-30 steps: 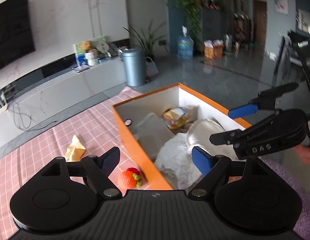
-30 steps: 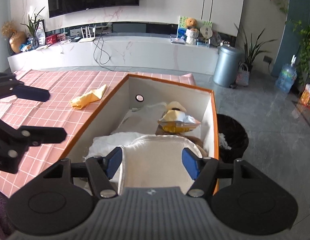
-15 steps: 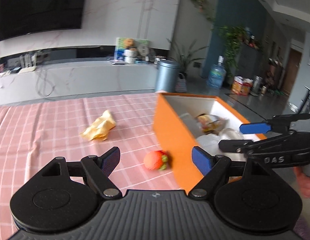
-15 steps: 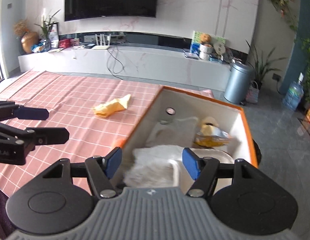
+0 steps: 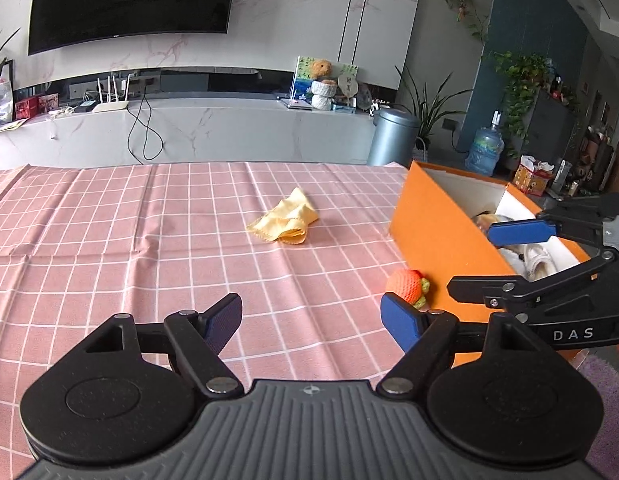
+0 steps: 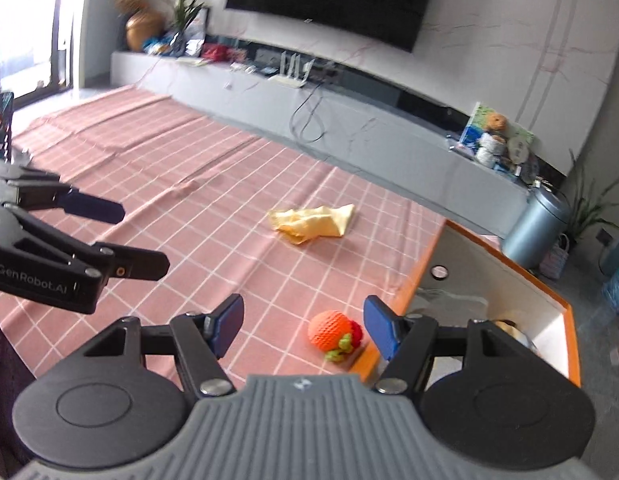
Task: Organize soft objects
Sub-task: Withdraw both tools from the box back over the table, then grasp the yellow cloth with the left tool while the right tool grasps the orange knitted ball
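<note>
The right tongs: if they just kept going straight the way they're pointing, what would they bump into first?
Most likely the orange crocheted ball, which lies on the pink checked tablecloth between the open right tongs and slightly right of centre. Depth is hard to judge; they might meet cloth first.

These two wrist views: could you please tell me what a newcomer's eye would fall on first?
Probably the orange box at the right edge of the pink checked tablecloth, with the orange crocheted toy lying close against its side. Next, the crumpled yellow cloth alone mid-table.
</note>
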